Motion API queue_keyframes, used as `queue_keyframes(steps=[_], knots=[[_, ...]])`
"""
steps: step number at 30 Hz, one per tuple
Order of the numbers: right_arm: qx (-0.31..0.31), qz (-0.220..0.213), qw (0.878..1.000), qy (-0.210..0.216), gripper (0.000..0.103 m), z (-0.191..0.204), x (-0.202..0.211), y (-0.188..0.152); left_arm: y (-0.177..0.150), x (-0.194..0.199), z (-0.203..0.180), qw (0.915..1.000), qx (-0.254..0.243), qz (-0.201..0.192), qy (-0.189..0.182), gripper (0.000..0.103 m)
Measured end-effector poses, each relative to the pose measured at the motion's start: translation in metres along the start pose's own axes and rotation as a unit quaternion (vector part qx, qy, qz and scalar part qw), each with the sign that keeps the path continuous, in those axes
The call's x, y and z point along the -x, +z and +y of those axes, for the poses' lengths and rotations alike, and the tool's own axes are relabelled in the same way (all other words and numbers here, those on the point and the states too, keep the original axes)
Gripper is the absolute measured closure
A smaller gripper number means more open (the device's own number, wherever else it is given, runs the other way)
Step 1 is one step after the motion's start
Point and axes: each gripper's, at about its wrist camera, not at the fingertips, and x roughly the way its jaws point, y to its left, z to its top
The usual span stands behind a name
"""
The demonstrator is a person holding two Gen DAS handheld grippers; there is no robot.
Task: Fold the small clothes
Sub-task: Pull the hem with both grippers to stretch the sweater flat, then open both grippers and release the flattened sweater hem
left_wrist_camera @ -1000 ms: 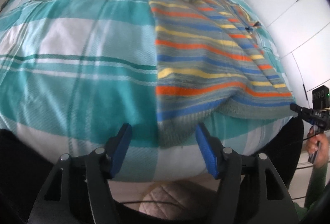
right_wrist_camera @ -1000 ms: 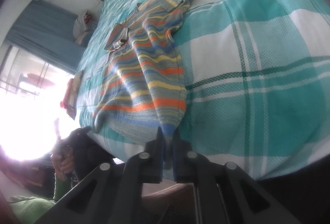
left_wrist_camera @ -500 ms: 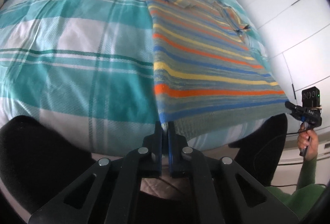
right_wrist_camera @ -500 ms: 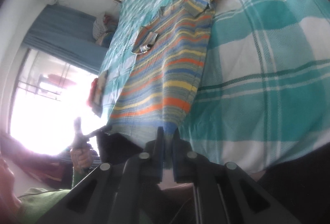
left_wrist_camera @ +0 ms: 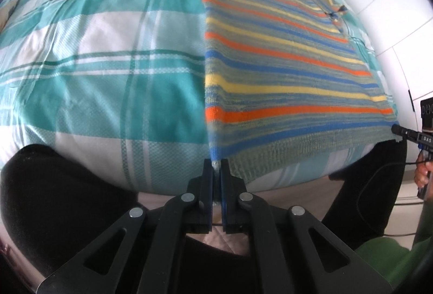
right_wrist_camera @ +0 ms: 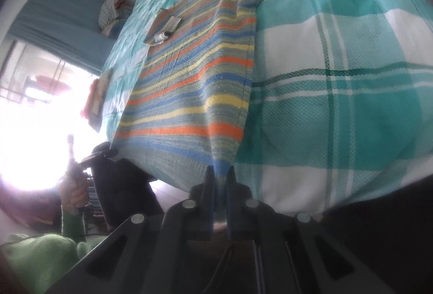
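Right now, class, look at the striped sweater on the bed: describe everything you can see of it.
The striped sweater looks knitted, with orange, yellow and blue bands on grey-green and a ribbed hem. It lies spread flat on the teal checked bedspread, hem at the near edge, sleeves folded in over the body at the far end. The left gripper is shut on one hem corner, the right gripper on the other, and the hem is stretched taut between them.
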Motion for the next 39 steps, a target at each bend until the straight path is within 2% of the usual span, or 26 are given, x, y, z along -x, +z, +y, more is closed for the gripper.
queue_keyframes(steps=[6, 11, 18, 24, 27, 29, 30, 31, 33, 35, 36, 37, 39], knots=[[-0.023, 0.03, 0.999, -0.026, 0.097, -0.019, -0.031, -0.004, -0.002, -0.032, 0.0, 0.9993, 0.008, 0.031, 0.02, 0.101], [-0.021, 0.036, 0.998, -0.037, 0.097, -0.018, -0.037, -0.004, -0.001, -0.028, -0.001, 0.9994, 0.006, 0.026, 0.021, 0.101], [0.003, 0.032, 0.999, -0.036, 0.097, -0.002, -0.024, -0.007, -0.007, -0.014, -0.006, 0.9993, -0.008, 0.017, 0.034, 0.102], [-0.027, 0.057, 0.997, -0.053, 0.097, -0.032, -0.057, -0.008, -0.003, -0.047, 0.002, 0.9979, 0.013, 0.042, 0.049, 0.102], [-0.04, 0.051, 0.997, -0.053, 0.096, -0.037, -0.063, -0.009, 0.001, -0.049, 0.003, 0.9975, 0.025, 0.043, 0.049, 0.101], [-0.04, 0.049, 0.996, -0.058, 0.093, -0.036, -0.062, -0.011, 0.0, -0.043, 0.007, 0.9974, 0.031, 0.046, 0.046, 0.097], [-0.043, 0.052, 0.996, -0.064, 0.085, -0.036, -0.059, -0.014, -0.001, -0.039, 0.009, 0.9972, 0.033, 0.046, 0.05, 0.094], [-0.043, 0.054, 0.995, -0.068, 0.081, -0.035, -0.057, -0.017, -0.003, -0.033, 0.01, 0.9969, 0.033, 0.042, 0.058, 0.093], [-0.04, 0.053, 0.994, -0.086, 0.067, -0.034, -0.048, -0.023, -0.008, -0.014, 0.013, 0.9961, 0.027, 0.022, 0.081, 0.089], [-0.024, 0.04, 0.992, -0.121, 0.065, -0.028, -0.03, -0.023, -0.01, 0.009, 0.015, 0.9948, 0.028, -0.011, 0.098, 0.081], [-0.015, 0.028, 0.99, -0.14, 0.064, -0.024, -0.021, -0.021, -0.007, 0.018, 0.016, 0.9943, 0.029, -0.028, 0.099, 0.073], [-0.004, 0.012, 0.987, -0.159, 0.064, -0.019, -0.01, -0.018, -0.004, 0.03, 0.014, 0.9936, 0.029, -0.051, 0.097, 0.066], [0.022, -0.021, 0.982, -0.187, 0.064, -0.003, 0.008, -0.009, 0.002, 0.046, 0.01, 0.9921, 0.022, -0.088, 0.087, 0.058]])
